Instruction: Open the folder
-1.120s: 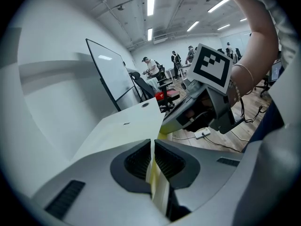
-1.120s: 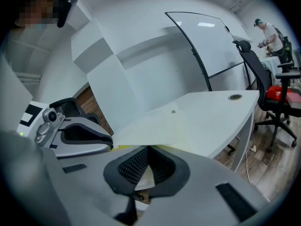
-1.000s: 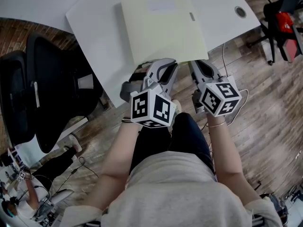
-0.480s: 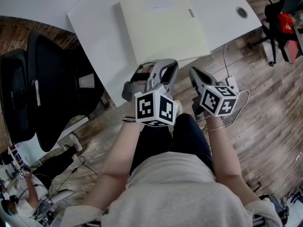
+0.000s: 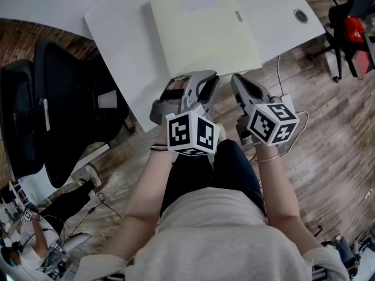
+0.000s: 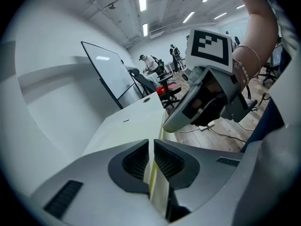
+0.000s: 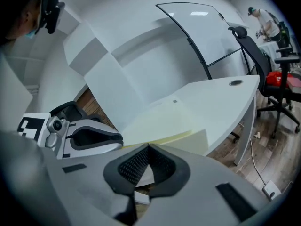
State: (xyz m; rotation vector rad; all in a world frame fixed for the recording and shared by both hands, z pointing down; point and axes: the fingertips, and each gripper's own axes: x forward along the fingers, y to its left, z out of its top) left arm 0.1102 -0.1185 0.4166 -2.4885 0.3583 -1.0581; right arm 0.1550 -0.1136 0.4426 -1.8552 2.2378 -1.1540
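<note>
Left gripper view shows the left gripper [image 6: 151, 149] pinching the near edge of the folder [image 5: 202, 28], right gripper [image 7: 148, 149] closed on nothing, cover not yet lifted

In the head view, the near edge of the folder [image 5: 202, 34] is hidden under the left gripper [image 5: 205, 79] and the right gripper [image 5: 236, 79]. The pale label [image 5: 199, 3] on its cover is too faint to read. The desk [image 5: 117, 28] runs off the top edge.
</note>
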